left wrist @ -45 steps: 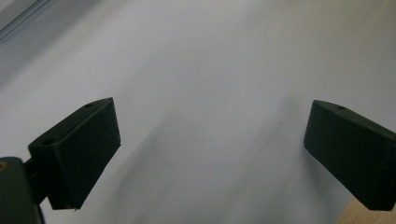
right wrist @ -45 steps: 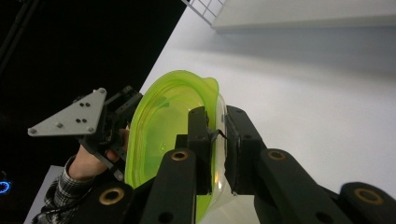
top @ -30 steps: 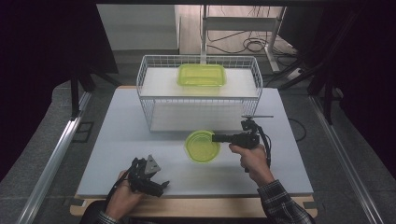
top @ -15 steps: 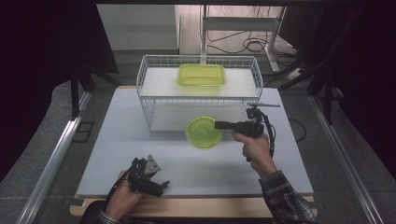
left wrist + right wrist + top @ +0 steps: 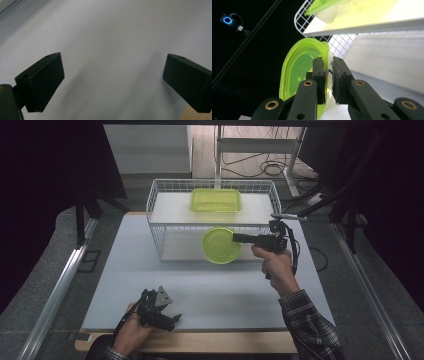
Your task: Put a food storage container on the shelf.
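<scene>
Right tool (image 5: 239, 238) pinches the rim of the round, translucent lime-green plastic bowl (image 5: 220, 245), carrying it on edge just in front of the white wire basket (image 5: 161, 227), which holds a rectangular lime-green plastic container (image 5: 215, 200). Such a bowl is probably light, thin-walled and slightly springy, and smooth enough to slip, so the lip looks like the sound place to grip. Left tool (image 5: 112, 82) rests spread and empty, well nearer than the basket, on the white bench (image 5: 125, 265).

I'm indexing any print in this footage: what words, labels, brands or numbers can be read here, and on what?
None: no readable text anywhere.
The round green lid in the right tongs, the green container on the wire rack, the white table and the left tongs bear no lettering.
</scene>
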A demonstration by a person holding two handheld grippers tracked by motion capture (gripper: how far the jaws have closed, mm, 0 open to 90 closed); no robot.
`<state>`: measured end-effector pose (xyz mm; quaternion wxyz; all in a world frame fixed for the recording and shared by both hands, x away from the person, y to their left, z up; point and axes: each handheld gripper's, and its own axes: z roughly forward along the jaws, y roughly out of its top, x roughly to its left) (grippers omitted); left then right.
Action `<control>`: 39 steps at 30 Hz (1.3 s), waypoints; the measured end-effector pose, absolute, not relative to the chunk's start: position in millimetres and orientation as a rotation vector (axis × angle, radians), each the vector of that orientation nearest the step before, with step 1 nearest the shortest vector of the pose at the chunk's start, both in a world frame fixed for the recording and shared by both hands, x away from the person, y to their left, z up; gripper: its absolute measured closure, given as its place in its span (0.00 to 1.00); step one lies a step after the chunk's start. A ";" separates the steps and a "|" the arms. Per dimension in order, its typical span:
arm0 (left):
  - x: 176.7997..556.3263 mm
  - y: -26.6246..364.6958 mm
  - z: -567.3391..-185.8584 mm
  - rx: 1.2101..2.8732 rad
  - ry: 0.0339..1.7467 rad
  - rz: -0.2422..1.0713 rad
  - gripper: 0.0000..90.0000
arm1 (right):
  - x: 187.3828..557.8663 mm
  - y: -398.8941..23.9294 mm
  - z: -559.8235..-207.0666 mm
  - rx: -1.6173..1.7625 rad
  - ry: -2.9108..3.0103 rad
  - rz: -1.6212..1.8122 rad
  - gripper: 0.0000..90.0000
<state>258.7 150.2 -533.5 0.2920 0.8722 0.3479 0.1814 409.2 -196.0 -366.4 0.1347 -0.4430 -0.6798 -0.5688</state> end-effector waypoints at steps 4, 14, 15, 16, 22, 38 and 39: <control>258.7 150.7 -533.4 2.323 0.929 0.483 0.04 | 413.4 -196.1 -357.5 -1.293 -1.955 -1.663 0.90; 258.7 150.8 -533.3 2.323 0.932 0.479 0.04 | 424.2 -192.9 -329.9 -1.301 -1.951 -1.715 0.90; 258.7 150.8 -533.3 2.323 0.932 0.476 0.04 | 425.2 -192.2 -326.6 -1.300 -1.952 -1.724 0.90; 258.7 150.8 -533.3 2.323 0.932 0.476 0.04 | 426.2 -191.7 -323.1 -1.300 -1.951 -1.729 0.90; 258.7 151.4 -533.1 2.318 0.937 0.476 0.04 | 432.8 -187.1 -304.9 -1.305 -1.965 -1.763 0.90; 258.8 153.2 -531.8 2.306 0.943 0.483 0.04 | 454.8 -178.1 -274.7 -1.385 -1.972 -1.816 0.90; 258.9 153.5 -531.5 2.306 0.942 0.485 0.04 | 456.9 -177.4 -273.2 -1.391 -1.981 -1.820 0.90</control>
